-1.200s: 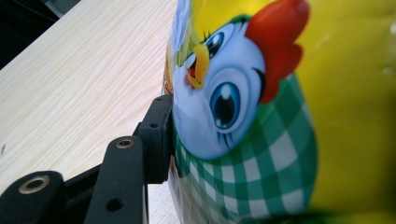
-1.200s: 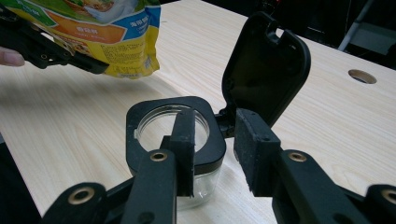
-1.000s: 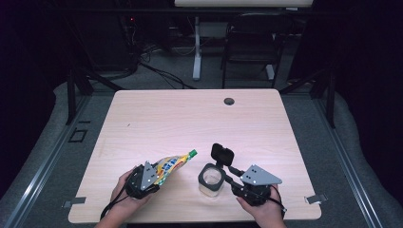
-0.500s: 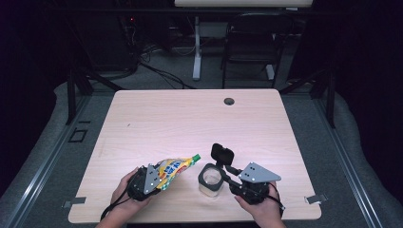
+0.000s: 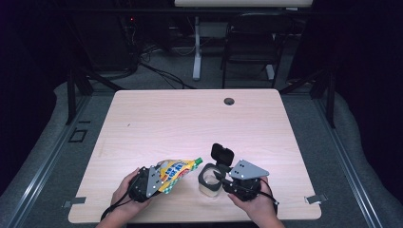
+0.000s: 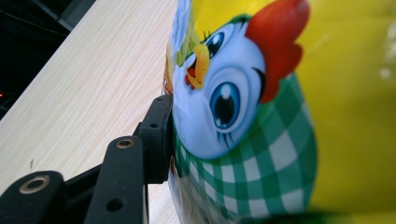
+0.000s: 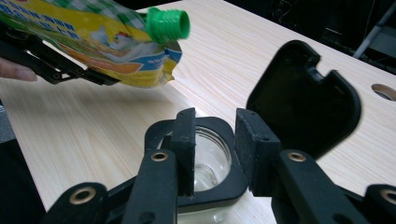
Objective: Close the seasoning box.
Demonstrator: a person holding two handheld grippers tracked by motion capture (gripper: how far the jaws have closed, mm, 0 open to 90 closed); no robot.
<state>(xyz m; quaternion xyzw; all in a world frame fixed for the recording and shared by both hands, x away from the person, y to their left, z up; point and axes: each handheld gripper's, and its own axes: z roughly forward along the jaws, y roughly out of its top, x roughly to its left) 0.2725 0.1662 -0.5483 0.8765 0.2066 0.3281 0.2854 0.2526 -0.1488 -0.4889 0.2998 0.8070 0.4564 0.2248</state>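
A yellow pouch with a green screw cap and a cartoon chicken hangs tilted over the table, its spout toward the jar. My left gripper is shut on the pouch's lower end. In the left gripper view one jaw's pad presses its side, and the other jaw is hidden behind the pouch. A small glass jar stands on the table with its black flip lid swung open. My right gripper holds the jar at its black collar.
The light wooden table has a round cable hole near its far edge. Beyond the table stand a dark chair and desk legs. The person's hands come in over the table's near edge.
The pouch's capped end has dipped a little lower and closer to the jar. The right gripper and the jar have stayed where they were.
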